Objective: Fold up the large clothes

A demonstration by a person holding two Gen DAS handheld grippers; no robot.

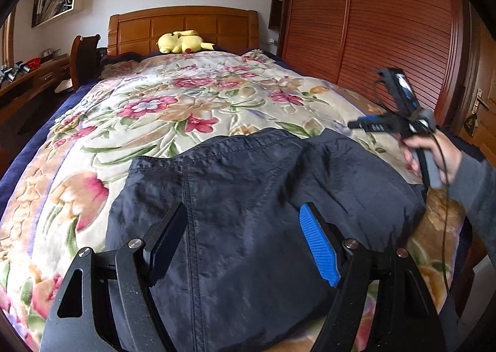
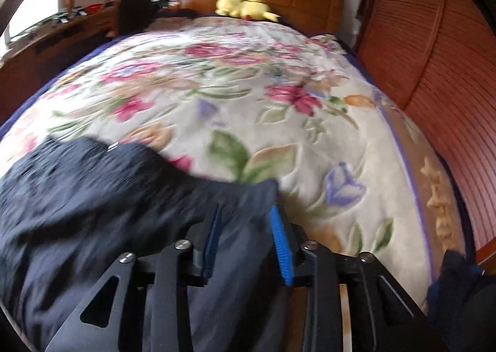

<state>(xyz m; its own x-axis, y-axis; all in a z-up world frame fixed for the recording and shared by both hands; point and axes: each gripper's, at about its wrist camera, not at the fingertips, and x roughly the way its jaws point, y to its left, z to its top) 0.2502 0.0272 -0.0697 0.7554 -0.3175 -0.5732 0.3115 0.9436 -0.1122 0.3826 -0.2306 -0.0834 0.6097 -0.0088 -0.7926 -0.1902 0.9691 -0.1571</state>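
On the floral bedspread (image 1: pixel 192 98), both tools, left (image 1: pixel 243 228) and right (image 2: pixel 248 222), hang spread above the dark garment (image 1: pixel 248 184).

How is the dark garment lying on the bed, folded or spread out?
Folded: the dark garment lies doubled into a compact block on the floral blanket.

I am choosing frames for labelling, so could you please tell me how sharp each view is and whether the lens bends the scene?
Left wrist view: sharp, the dark garment shows its seams clearly; only the hand is slightly smeared. Right wrist view: motion blur throughout, the garment and blanket are soft. Both views: strong fisheye bulge and dark corners.
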